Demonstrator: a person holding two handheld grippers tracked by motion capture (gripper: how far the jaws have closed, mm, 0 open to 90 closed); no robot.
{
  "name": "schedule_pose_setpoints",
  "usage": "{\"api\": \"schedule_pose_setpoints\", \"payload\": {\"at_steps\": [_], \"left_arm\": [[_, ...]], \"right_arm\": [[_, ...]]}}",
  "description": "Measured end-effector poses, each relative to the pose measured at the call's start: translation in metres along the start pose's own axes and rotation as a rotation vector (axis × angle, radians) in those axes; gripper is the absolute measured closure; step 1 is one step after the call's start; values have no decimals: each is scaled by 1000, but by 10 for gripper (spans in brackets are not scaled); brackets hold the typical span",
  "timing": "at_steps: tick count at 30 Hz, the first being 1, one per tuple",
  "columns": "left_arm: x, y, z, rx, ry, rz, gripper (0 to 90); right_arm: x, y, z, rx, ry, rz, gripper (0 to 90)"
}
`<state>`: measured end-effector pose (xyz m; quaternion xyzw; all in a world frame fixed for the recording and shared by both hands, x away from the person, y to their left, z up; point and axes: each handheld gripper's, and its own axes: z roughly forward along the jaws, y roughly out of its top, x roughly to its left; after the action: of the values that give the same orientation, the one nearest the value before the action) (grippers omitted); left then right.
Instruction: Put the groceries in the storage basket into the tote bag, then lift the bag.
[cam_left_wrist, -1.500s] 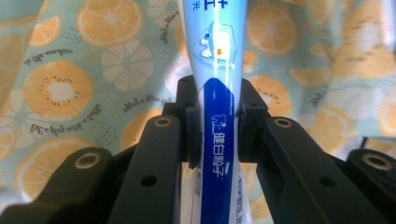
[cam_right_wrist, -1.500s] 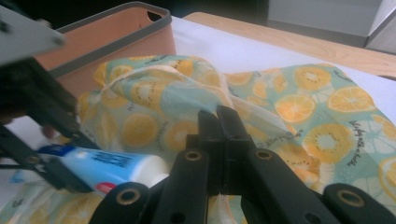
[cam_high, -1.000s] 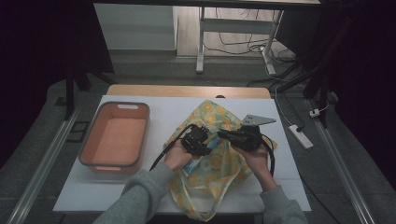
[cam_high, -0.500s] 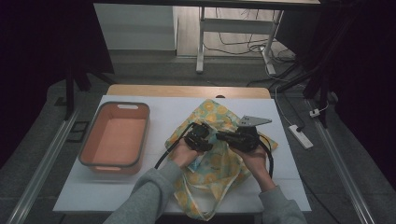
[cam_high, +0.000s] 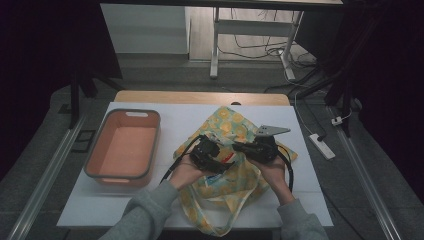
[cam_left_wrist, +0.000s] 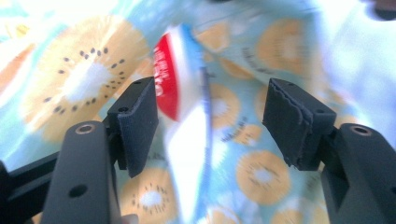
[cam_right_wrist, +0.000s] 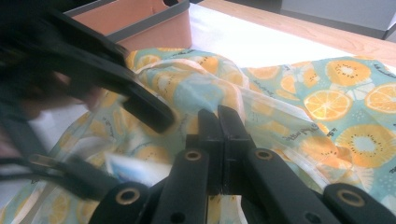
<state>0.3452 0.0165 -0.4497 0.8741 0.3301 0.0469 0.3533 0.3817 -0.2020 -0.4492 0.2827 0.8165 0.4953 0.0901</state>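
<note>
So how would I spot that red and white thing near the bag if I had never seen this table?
Start at the white table and find the fruit-print cloth bag right of the orange tray. Between the open jaws of the left gripper lies a flat packet. Its red and white face stands out against the yellow fruit slices.

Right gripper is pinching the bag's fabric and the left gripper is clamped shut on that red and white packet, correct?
Not quite. The right gripper is shut on the bag fabric, but the left gripper is open: the left gripper view shows its jaws spread apart with the red and white packet between them, not clamped.
</note>
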Motion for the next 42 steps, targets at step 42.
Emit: {"api": "schedule_pose_setpoints", "payload": {"at_steps": [42], "left_arm": [[67, -88, -97, -88, 162, -78, 314]], "right_arm": [[19, -27, -11, 85, -2, -35, 894]]}}
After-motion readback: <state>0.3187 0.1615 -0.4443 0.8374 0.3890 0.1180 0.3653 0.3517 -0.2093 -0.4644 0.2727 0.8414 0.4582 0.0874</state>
